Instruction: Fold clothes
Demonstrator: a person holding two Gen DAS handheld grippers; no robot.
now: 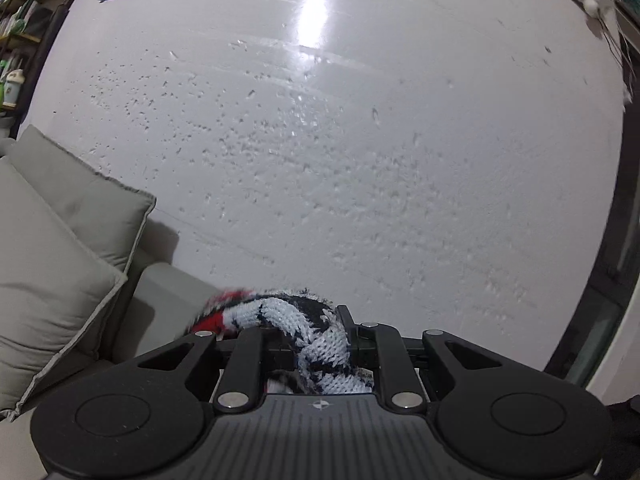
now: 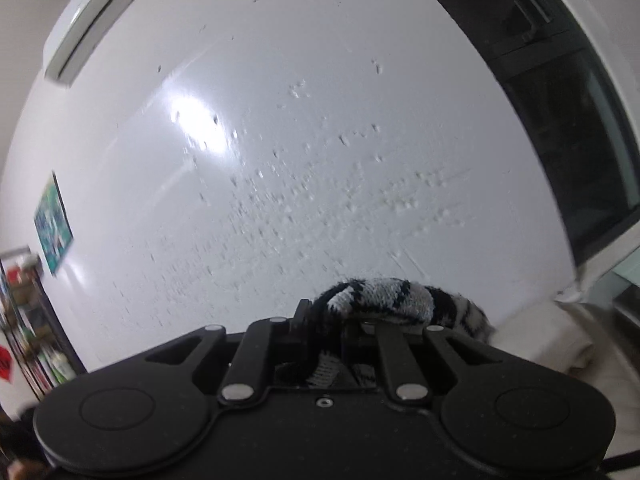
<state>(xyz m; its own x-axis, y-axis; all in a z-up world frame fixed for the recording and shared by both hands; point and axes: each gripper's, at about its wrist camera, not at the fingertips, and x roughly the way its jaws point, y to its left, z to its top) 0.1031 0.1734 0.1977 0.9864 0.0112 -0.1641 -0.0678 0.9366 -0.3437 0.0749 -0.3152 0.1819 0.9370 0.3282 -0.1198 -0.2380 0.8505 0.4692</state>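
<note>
My left gripper [image 1: 320, 332] is shut on a black, white and red knitted garment [image 1: 316, 344]; the cloth bunches between its jaws and spills over to the left. My right gripper [image 2: 332, 320] is shut on another part of the same black and white knitted garment [image 2: 384, 296], which drapes over the right finger. Both grippers are raised and point at a white wall, so the rest of the garment hangs out of sight below them.
A white pitted wall [image 1: 340, 140] fills both views. A grey sofa with cushions [image 1: 60, 248] is at lower left of the left wrist view. Shelves [image 2: 28, 332] and a picture [image 2: 54, 228] stand left; a dark window [image 2: 580, 140] is right.
</note>
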